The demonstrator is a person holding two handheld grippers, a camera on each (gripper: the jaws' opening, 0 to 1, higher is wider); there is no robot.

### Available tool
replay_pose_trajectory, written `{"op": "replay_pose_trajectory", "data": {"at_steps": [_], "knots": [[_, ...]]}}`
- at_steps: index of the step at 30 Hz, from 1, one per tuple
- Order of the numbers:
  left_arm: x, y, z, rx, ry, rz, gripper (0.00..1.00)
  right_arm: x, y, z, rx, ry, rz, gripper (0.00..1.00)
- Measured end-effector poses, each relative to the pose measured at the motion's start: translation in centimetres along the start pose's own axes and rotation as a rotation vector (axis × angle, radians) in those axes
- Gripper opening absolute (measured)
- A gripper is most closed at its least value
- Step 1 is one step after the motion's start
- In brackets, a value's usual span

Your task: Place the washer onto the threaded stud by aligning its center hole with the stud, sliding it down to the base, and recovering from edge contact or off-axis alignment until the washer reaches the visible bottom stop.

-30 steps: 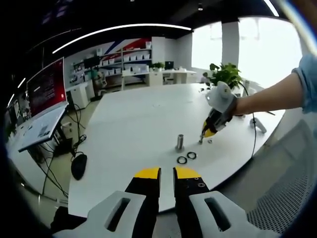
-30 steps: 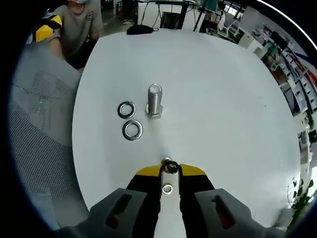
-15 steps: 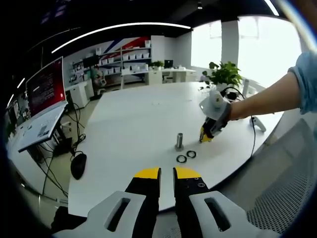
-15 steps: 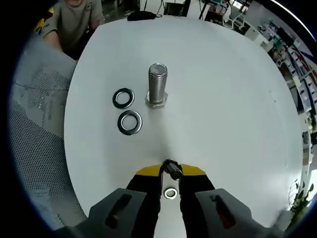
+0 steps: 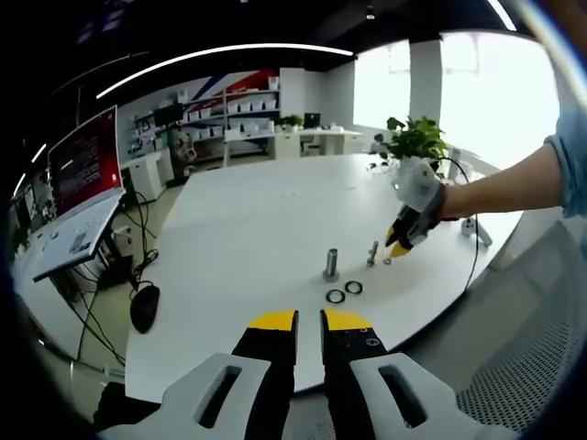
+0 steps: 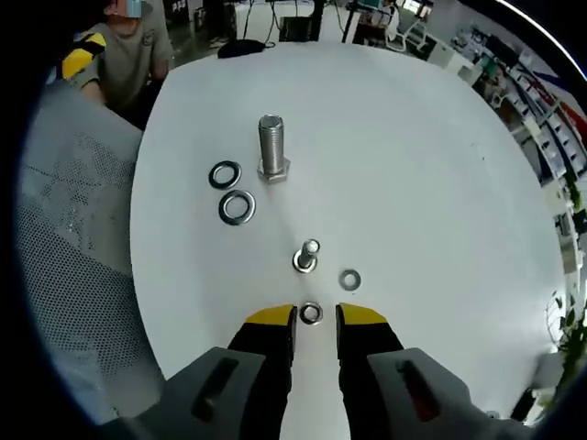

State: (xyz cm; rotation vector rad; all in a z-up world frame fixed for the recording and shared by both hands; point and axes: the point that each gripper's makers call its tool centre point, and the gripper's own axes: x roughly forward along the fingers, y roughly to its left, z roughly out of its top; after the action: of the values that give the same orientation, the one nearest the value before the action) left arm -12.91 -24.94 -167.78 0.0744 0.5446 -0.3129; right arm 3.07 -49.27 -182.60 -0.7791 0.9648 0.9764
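Observation:
A large threaded stud (image 6: 271, 147) stands upright on its hex base on the white table (image 6: 431, 165). Two large washers (image 6: 225, 174) (image 6: 238, 207) lie flat just left of it. Nearer to me a small bolt (image 6: 307, 257) stands upright, with a small washer (image 6: 349, 279) beside it. My right gripper (image 6: 316, 316) is open just short of the small bolt, and a small ring (image 6: 311, 313) lies on the table between its tips. In the left gripper view the stud (image 5: 331, 264), both washers (image 5: 336, 296) (image 5: 354, 287) and the right gripper (image 5: 401, 246) show ahead. My left gripper (image 5: 309, 321) hangs shut and holds nothing, off the table's near edge.
A person sits beyond the table's far left edge (image 6: 128, 46). A mesh chair back (image 6: 64, 238) stands along the table's left side. A potted plant (image 5: 417, 139) and a cable (image 5: 471, 247) are on the table's right. A monitor (image 5: 87, 160) stands on a desk at the left.
My right gripper held the small bolt; it has set it upright on the table, opened and drawn back. The left gripper has not moved.

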Motion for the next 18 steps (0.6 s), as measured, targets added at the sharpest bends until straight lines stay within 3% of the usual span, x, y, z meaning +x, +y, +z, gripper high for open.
{"op": "replay_pose_trajectory", "data": {"at_steps": [11,18], "knots": [[0.0,0.0,0.1,-0.002,-0.007,0.003,0.07,-0.4,0.9,-3.2,0.078,0.022,0.015,0.19],[0.0,0.0,0.2,-0.001,-0.013,0.002,0.07,0.0,2.8,-5.7,0.113,0.083,0.076,0.18]]}}
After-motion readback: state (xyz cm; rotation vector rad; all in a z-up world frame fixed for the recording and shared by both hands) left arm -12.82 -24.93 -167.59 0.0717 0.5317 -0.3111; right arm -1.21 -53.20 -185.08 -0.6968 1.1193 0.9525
